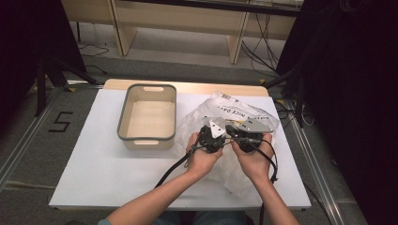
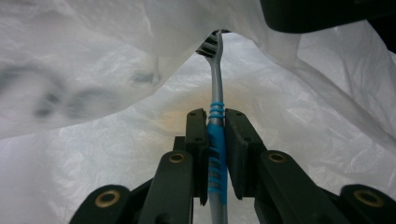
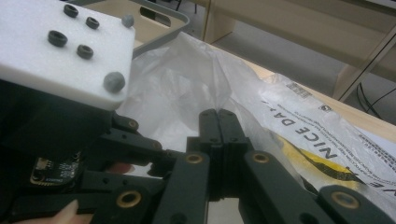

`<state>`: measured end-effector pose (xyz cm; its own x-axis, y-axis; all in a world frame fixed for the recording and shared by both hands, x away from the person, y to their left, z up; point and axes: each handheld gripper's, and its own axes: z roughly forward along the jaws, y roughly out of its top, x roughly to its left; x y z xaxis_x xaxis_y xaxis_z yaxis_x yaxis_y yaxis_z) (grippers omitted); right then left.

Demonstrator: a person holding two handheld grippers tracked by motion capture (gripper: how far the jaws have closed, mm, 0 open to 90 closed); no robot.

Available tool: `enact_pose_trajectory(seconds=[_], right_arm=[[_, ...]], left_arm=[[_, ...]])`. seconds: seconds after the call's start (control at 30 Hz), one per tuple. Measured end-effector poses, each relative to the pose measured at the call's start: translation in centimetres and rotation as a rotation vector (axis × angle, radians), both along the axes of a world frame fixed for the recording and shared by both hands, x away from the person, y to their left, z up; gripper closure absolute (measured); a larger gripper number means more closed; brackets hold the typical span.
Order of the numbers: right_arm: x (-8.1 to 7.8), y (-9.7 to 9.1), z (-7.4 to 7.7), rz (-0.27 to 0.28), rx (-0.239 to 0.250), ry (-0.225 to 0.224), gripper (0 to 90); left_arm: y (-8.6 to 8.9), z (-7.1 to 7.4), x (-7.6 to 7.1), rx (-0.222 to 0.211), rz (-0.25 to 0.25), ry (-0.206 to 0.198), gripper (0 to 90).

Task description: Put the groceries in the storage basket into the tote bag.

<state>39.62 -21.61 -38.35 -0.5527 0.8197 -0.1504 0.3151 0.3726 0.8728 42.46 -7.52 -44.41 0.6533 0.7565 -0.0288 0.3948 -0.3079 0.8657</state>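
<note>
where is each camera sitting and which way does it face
High view: above the table, facing forward and down at bin and plastic bag; forearms, both hands show.
Left gripper view: rides the left gripper, inside the bag, jaws shut on a toothbrush.
Right gripper view: rides the right gripper, jaws pinching the bag.
All share the bag.

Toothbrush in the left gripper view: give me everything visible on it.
The slim grey plastic toothbrush with a blue ribbed grip stands nearly upright in the left gripper view, inside the crinkled white translucent plastic bag. The left tongs are shut on its blue grip section. Its dark-and-light bristled head points up and touches the bag's film. The handle's lower end runs out of frame.
</note>
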Motion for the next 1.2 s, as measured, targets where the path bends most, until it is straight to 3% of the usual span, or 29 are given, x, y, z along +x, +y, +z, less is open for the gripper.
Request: enact_pose_trajectory(seconds=[0.33,0.6,0.83,0.97,1.07,1.2], right_arm=[[0.0,-0.2,0.0,-0.004,-0.002,0.003,90.0],[0.0,-0.5,-0.3,-0.008,-0.006,0.015,90.0],[-0.2,-0.7,-0.5,-0.004,-0.013,0.031,90.0],[-0.4,-0.9,-0.8,0.01,-0.021,0.061,90.0],[-0.7,-1.0,-1.2,0.032,-0.027,0.092,90.0],[-0.9,-1.4,-1.8,0.057,-0.025,0.14,90.0]], left_arm=[[0.1,0.1,-0.1,-0.004,-0.026,-0.022,74.1],[1.6,1.7,-2.0,-0.011,-0.084,-0.039,64.0],[4.6,3.1,-4.4,-0.007,-0.133,0.002,57.2],[6.7,3.7,-5.6,-0.007,-0.137,0.001,53.9],[8.3,4.1,-6.3,-0.013,-0.143,0.031,52.9],[10.2,4.7,-7.1,-0.024,-0.116,0.018,52.0]])
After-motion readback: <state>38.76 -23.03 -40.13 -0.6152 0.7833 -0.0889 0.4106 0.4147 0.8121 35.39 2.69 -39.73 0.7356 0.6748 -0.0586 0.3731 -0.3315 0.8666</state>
